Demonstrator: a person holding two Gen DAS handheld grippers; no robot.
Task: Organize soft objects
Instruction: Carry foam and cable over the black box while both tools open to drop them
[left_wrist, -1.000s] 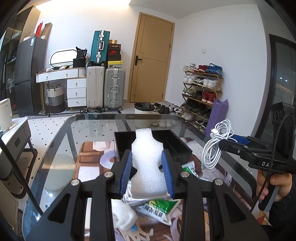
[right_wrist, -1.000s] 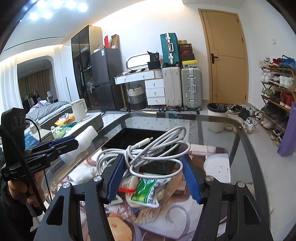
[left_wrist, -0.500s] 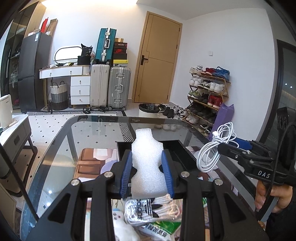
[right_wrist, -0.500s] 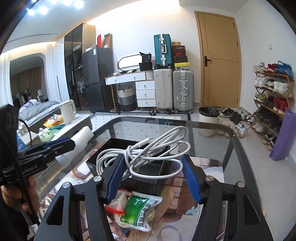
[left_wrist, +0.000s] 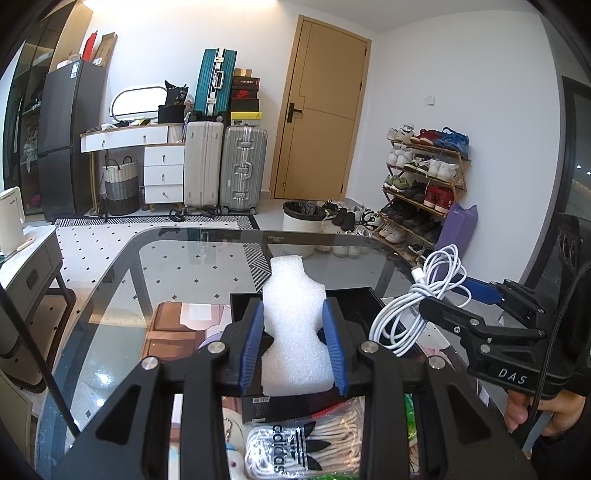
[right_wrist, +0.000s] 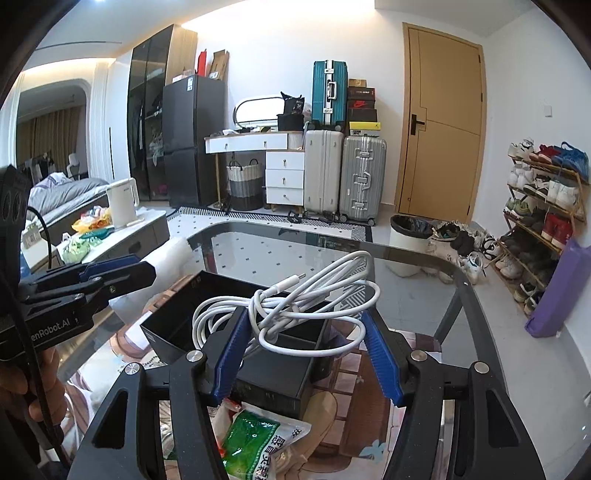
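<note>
1. Glass table (left_wrist: 177, 266) bears a black divided box (right_wrist: 192, 314) and, at its near edge, packets.
2. Left gripper (left_wrist: 293, 343) is clamped tight on a white foam piece (left_wrist: 293, 314), held above the box.
3. Right gripper (right_wrist: 304, 347), part-open, carries a coiled white cable (right_wrist: 295, 306) over the box.

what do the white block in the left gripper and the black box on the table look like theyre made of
White block: probably polyethylene packing foam, matte; its surface is finely bubbled and its edges look cut. Black box: thin, flat walls and inner dividers with a dull sheen, so plastic or coated cardboard; the look leaves it open.
</note>
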